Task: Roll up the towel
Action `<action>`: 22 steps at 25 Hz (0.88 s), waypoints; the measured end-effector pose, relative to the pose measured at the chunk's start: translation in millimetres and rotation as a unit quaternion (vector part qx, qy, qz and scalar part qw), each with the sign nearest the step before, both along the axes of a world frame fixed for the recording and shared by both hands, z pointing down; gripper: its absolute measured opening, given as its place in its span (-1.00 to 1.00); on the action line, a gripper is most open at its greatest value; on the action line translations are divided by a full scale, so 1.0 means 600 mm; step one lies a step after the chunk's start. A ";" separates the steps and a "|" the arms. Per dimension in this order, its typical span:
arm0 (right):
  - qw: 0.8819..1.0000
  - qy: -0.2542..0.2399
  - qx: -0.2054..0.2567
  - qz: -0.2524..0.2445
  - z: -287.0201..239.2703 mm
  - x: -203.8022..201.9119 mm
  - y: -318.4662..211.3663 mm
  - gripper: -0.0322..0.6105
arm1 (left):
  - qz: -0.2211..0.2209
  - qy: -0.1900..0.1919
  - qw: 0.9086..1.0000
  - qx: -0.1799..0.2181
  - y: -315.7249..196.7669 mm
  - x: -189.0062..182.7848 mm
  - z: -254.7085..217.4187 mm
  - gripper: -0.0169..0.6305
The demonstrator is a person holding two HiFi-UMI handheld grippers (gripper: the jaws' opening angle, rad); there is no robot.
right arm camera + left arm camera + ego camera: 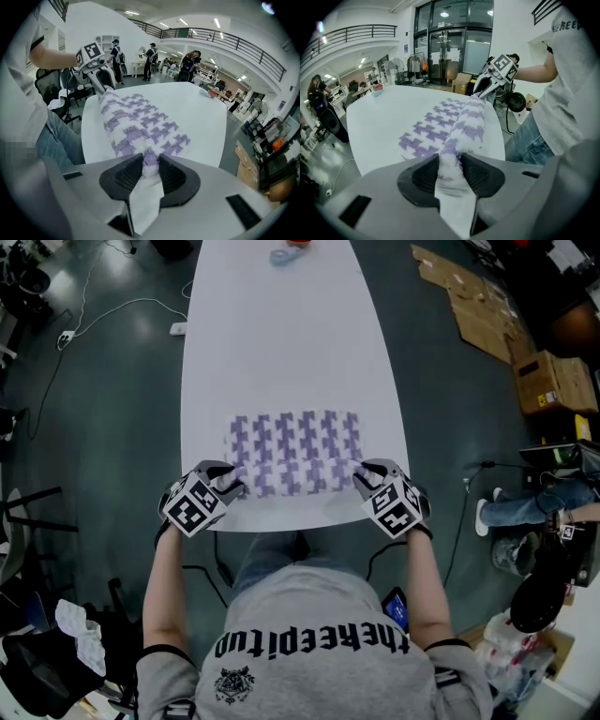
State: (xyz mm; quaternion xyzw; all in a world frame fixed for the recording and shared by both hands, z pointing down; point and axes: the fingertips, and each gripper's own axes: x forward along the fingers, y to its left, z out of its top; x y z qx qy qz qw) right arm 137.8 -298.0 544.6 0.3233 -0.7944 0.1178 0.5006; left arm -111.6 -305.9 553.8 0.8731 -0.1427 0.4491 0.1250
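Grey shirt point(309, 643) cloth with printed lettering fills the 6 o'clock edge of the head view, and both bare forearms are seen reaching out from it. A white tabletop point(281, 334) is seen running away toward 12 o'clock. The towel point(295, 451), white with a purple houndstooth pattern, is laid across the near end of that tabletop. Its edge toward 6 o'clock is turned over into a thick roll, while the rest is spread flat toward 12 o'clock.

The left tongs point(228, 486) are placed at the towel's 8 o'clock corner. Their jaws are held partly apart and are pressed on the end of the roll, which is pinched between the dark pads. The right tongs point(361, 479) are placed at the 4 o'clock corner and are clamped in the same way on the other end of the roll.

A small blue object point(286, 256) is seen at the tabletop's far end at 12 o'clock. Flattened cardboard point(478, 306) is spread on the floor point(112, 409) at 2 o'clock
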 end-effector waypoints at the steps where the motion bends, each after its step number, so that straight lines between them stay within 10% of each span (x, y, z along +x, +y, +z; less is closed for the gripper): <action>1: 1.000 0.002 0.001 0.002 0.000 0.000 -0.004 -0.55 | -0.003 0.001 1.000 -0.001 -0.005 0.000 -0.001 -0.53; 22: 0.999 0.043 0.017 0.025 0.044 0.003 -0.117 -0.56 | -0.055 -0.003 0.998 -0.009 -0.127 -0.007 0.038 -0.53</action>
